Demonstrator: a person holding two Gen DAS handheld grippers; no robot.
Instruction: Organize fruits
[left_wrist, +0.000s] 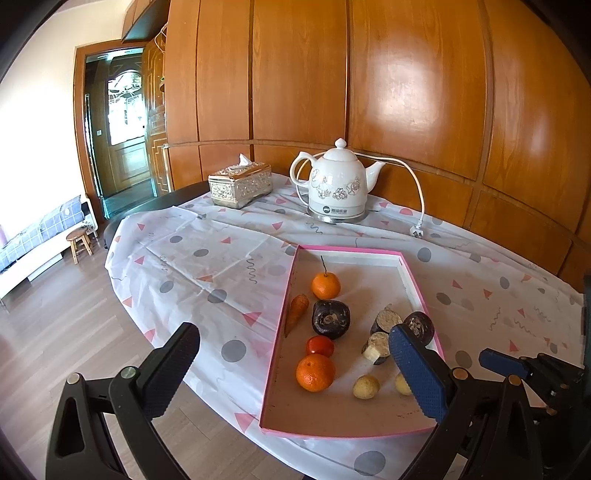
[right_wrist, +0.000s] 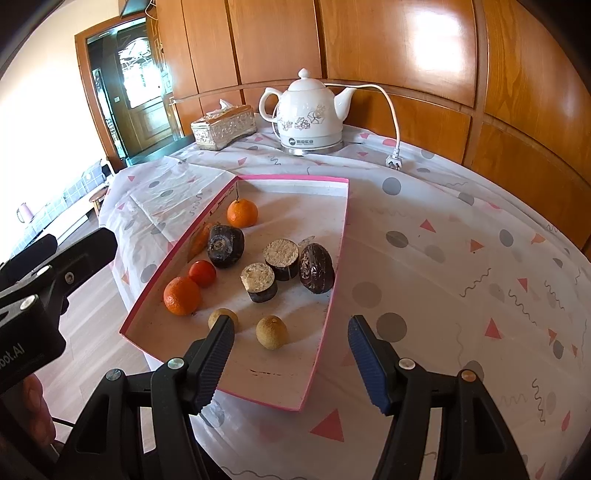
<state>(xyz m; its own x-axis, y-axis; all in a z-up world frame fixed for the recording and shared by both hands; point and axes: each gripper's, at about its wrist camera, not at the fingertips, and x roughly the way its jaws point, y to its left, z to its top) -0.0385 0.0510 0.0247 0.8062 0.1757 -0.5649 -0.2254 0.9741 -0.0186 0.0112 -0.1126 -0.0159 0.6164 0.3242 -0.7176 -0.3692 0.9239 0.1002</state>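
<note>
Right tool (right_wrist: 291, 354) half open, empty, just short of yellow fruit (right_wrist: 272, 331) in pink tray (right_wrist: 334, 295); left tool (left_wrist: 295, 373) wide open, empty.

The patterned tablecloth (right_wrist: 461, 258) to the right of the pink-rimmed tray (right_wrist: 332, 295) lies bare, open room right up to the kettle's cord (right_wrist: 393, 122). Inside the tray (left_wrist: 280, 332), fruit crowds the middle and left; its far end is open. The kettle (left_wrist: 338, 184) and tissue box (left_wrist: 240, 184) block the table's back edge.
</note>
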